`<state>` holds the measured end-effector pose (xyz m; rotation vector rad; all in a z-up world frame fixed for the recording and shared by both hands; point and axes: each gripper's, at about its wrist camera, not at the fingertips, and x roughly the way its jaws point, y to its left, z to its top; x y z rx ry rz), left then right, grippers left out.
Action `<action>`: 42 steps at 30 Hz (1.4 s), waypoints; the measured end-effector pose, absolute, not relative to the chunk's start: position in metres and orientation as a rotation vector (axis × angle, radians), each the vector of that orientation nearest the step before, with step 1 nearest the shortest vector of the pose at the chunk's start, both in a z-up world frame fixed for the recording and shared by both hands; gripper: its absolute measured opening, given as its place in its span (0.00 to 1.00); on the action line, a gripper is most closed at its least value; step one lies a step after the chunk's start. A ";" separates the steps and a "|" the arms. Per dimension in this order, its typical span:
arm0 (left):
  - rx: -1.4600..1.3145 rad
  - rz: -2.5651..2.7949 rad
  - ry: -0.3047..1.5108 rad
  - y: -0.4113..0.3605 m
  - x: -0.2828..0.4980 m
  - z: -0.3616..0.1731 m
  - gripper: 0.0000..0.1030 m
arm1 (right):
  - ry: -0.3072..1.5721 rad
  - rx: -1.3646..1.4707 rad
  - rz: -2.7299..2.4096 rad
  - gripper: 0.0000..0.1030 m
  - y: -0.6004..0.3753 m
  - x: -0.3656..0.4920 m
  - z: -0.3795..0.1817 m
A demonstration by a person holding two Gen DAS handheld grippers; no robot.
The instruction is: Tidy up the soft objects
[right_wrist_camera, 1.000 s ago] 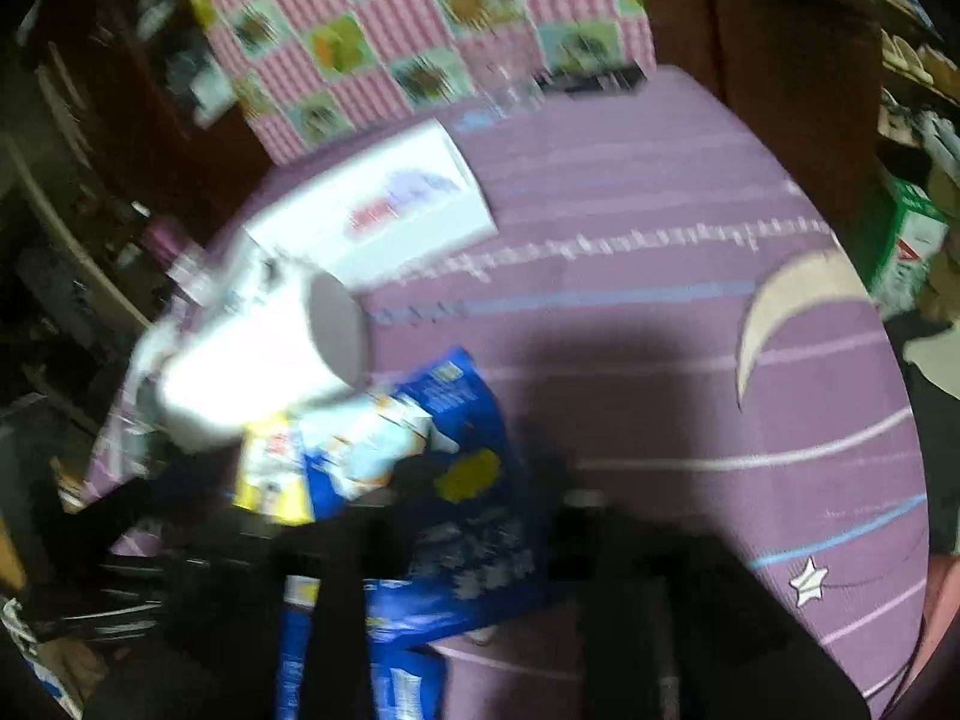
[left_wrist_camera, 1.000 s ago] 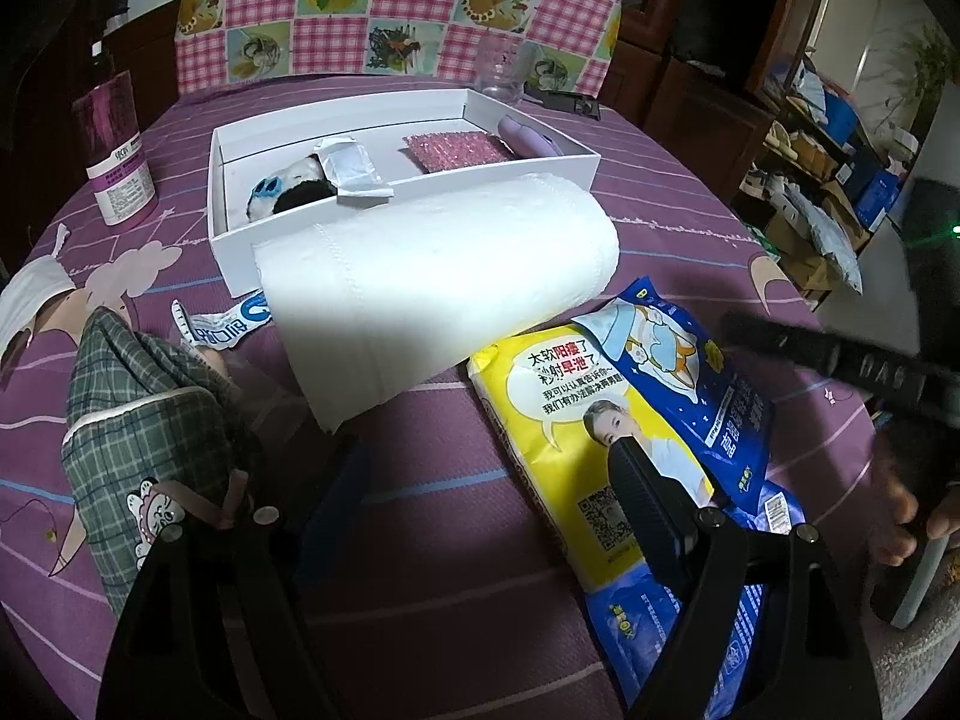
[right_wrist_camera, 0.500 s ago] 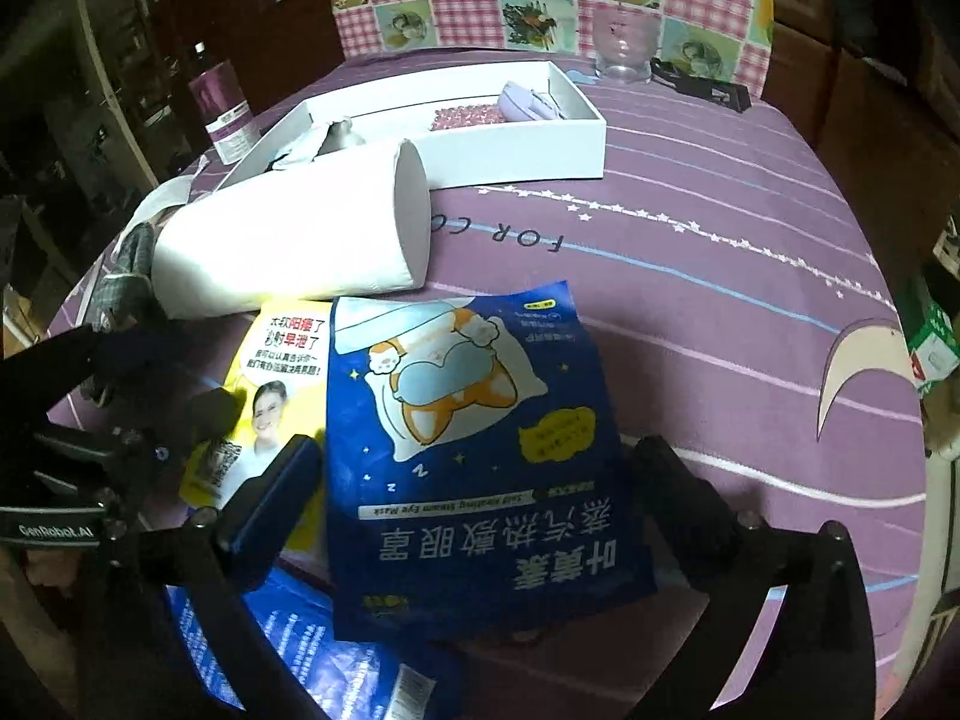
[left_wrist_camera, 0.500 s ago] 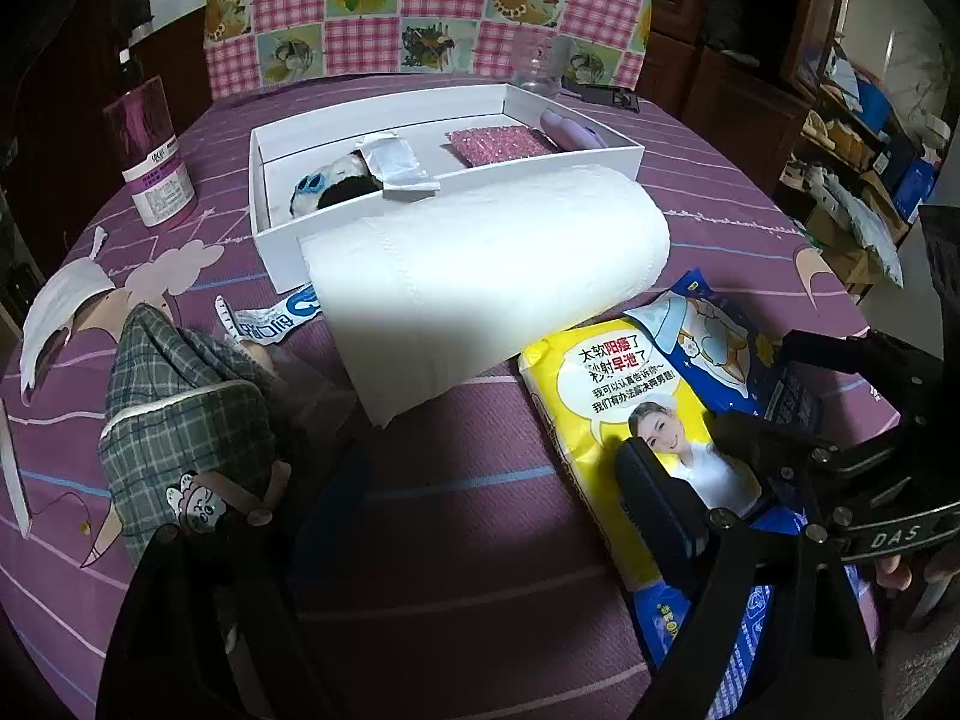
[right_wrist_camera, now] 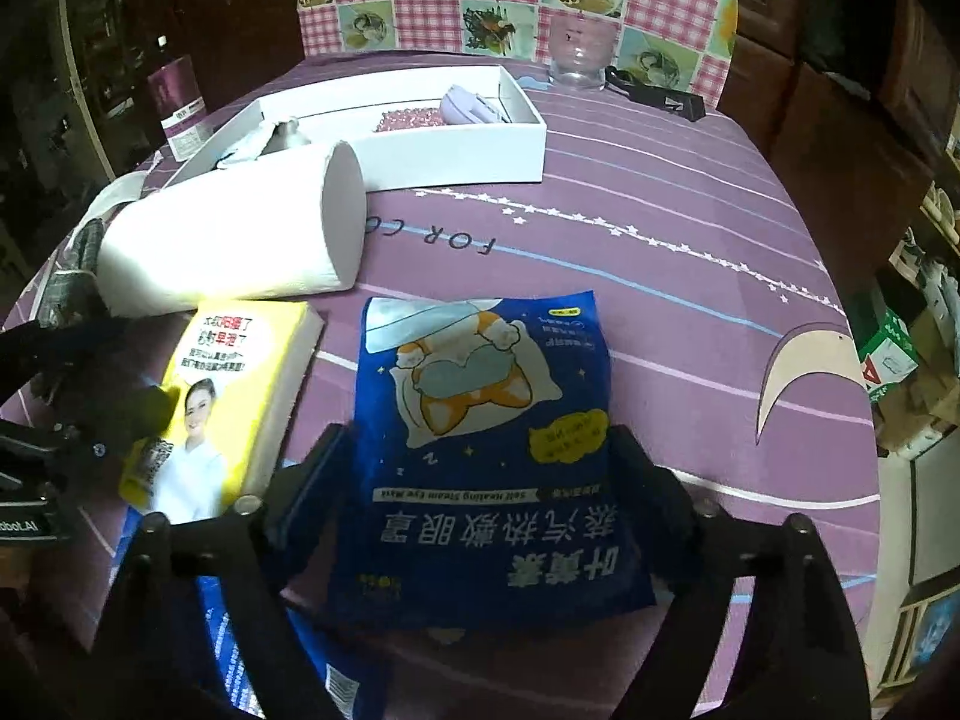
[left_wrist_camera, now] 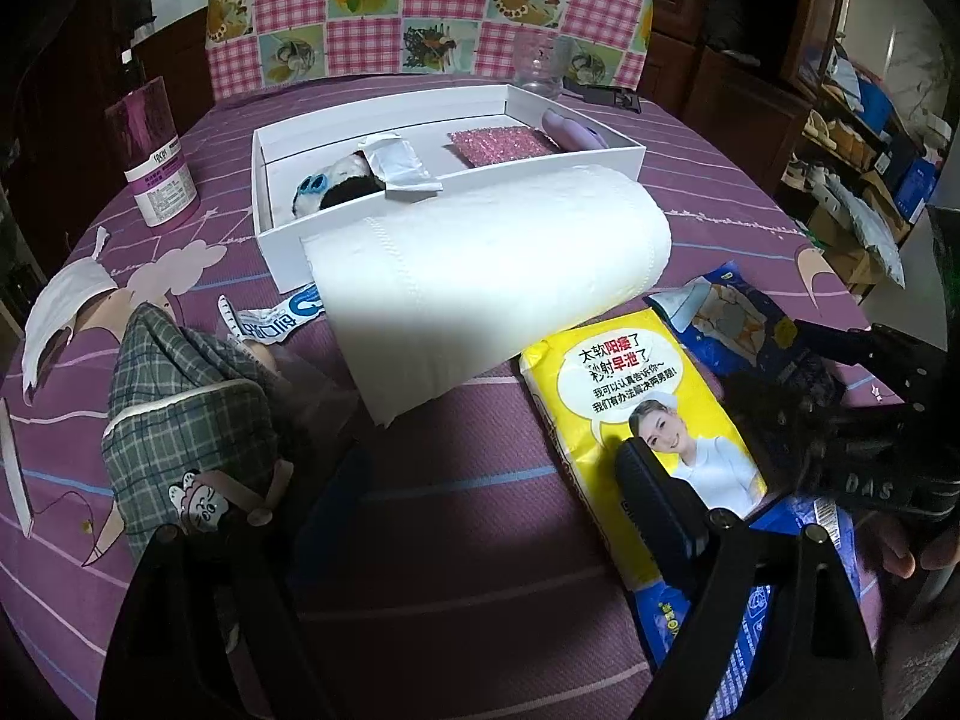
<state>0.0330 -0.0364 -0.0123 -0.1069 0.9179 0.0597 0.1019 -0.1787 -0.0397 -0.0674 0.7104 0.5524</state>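
A white paper roll point(left_wrist_camera: 480, 276) lies on the purple table in front of a white box point(left_wrist_camera: 600, 159); the roll also shows in the right wrist view point(right_wrist_camera: 228, 240). A yellow tissue pack point(left_wrist_camera: 636, 414) and a blue eye-mask pouch point(right_wrist_camera: 480, 432) lie side by side. A plaid pouch point(left_wrist_camera: 186, 420) lies at left. My left gripper point(left_wrist_camera: 480, 492) is open and empty, its right finger over the yellow pack. My right gripper point(right_wrist_camera: 474, 468) is open, its fingers on either side of the blue pouch.
The white box holds a panda eye mask point(left_wrist_camera: 330, 186), a pink sequin piece point(left_wrist_camera: 498, 144) and a lilac item point(left_wrist_camera: 570, 129). A pink bottle point(left_wrist_camera: 153, 162), a face mask point(left_wrist_camera: 66, 306) and a glass jar point(right_wrist_camera: 579, 54) stand around. A checked cushion point(left_wrist_camera: 420, 6) is behind.
My right gripper swung round and came down over the blue pouch, which now lies between its fingers. My left gripper shifted slightly; the objects stayed put.
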 end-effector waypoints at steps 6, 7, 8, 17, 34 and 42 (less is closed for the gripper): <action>-0.113 0.057 0.918 -0.036 0.033 -0.013 0.84 | 0.711 -0.023 0.539 0.58 -0.186 0.104 -0.035; -0.112 0.058 0.918 -0.036 0.033 -0.013 0.84 | 0.711 -0.017 0.538 0.58 -0.186 0.104 -0.035; -0.112 0.058 0.918 -0.036 0.033 -0.013 0.84 | 0.709 -0.007 0.541 0.57 -0.187 0.104 -0.034; -0.116 0.026 0.897 -0.037 0.031 -0.007 0.84 | 0.627 0.067 0.628 0.56 -0.193 0.090 -0.017; -0.145 -0.057 0.864 -0.043 0.029 -0.002 0.84 | 0.588 0.171 0.618 0.56 -0.203 0.088 -0.008; -0.129 -0.065 0.917 -0.056 0.038 -0.001 0.84 | 0.634 0.188 0.598 0.56 -0.205 0.094 -0.014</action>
